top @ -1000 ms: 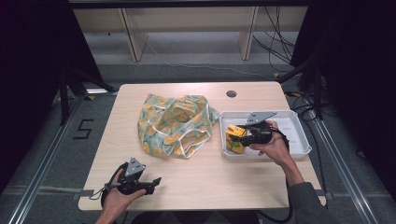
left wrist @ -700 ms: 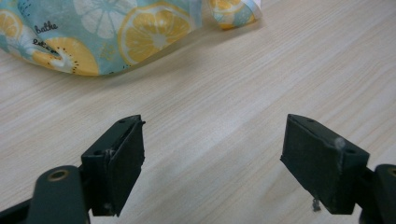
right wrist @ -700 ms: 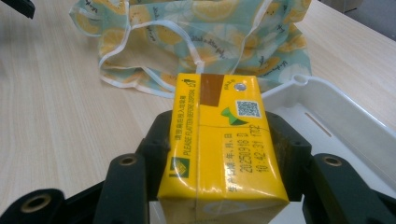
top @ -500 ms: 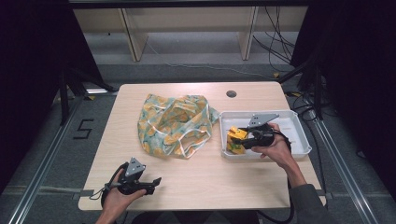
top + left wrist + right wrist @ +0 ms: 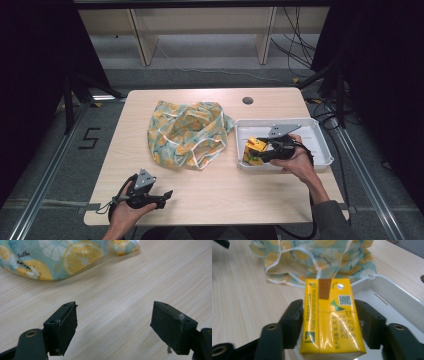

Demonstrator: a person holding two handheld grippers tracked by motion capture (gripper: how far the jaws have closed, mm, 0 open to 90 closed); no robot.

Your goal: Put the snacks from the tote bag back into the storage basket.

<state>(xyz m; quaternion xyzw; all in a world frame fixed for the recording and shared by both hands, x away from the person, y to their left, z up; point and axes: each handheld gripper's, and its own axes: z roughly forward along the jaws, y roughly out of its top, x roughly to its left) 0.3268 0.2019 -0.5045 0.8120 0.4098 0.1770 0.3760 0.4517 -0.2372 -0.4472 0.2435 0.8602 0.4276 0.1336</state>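
From the high view, a wooden bench holds a soft bag with lemon and orange pictures near its middle. A white tray sits by the right edge of the bench. The right gripper is at the left end of the tray, and a yellow box is in its jaws. The left gripper is near the front left corner of the bench, well apart from the bag, with nothing in it.

In the left gripper view, the left gripper's two black jaws stand wide apart over bare wood. Nothing is between them. The bag lies farther off, at the top.

In the right gripper view, the right gripper's jaws press on both sides of the yellow box, so they have a firm hold on it. The box is tipped over the tray's left end, and the bag's open mouth is just beyond the tray.

I think the step in hand is taking the box out of the tray. The next move likely calls for lifting it over the tray wall and carrying it to the bag. The empty left gripper may need to hold the bag's mouth open.
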